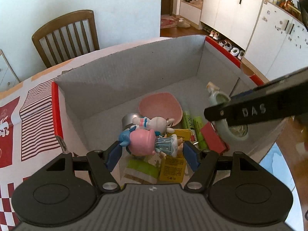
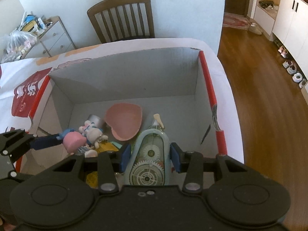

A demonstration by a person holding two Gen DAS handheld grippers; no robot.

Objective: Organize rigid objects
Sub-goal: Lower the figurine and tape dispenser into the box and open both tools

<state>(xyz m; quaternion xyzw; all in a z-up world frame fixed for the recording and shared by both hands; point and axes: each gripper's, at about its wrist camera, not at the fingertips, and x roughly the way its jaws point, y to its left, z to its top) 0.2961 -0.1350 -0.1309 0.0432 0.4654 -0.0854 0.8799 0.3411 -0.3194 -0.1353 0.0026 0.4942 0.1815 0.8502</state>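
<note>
Jaws of the left gripper point(image 1: 152, 152) are clamped on a doll point(image 1: 148, 141) with a pink head, which lies crosswise between the blue pads, head toward the left pad and bare feet toward the right. It hangs just inside the near wall of the cardboard box point(image 1: 119, 73), over a yellow packet point(image 1: 173, 167) and a green-and-white packet point(image 1: 140, 170) on the box floor. The right gripper point(image 2: 151, 155) is closed on a pale green tape dispenser point(image 2: 149, 154); its long axis runs away from the camera, with the cream tip at the far end, pointing to the back wall. It hangs over the right part of the box, with bare floor between it and the red-edged right wall. Just beyond the doll lie a white rabbit figure point(image 1: 154, 123) and a metal tin point(image 1: 128, 120); a pink heart-shaped dish point(image 1: 159, 105) sits farther in. Green tubes point(image 1: 193, 127) and a red block point(image 1: 211, 136) crowd the floor between the two grippers. The back half of the box floor is bare. Behind the table stands a wooden chair point(image 1: 67, 34).
</note>
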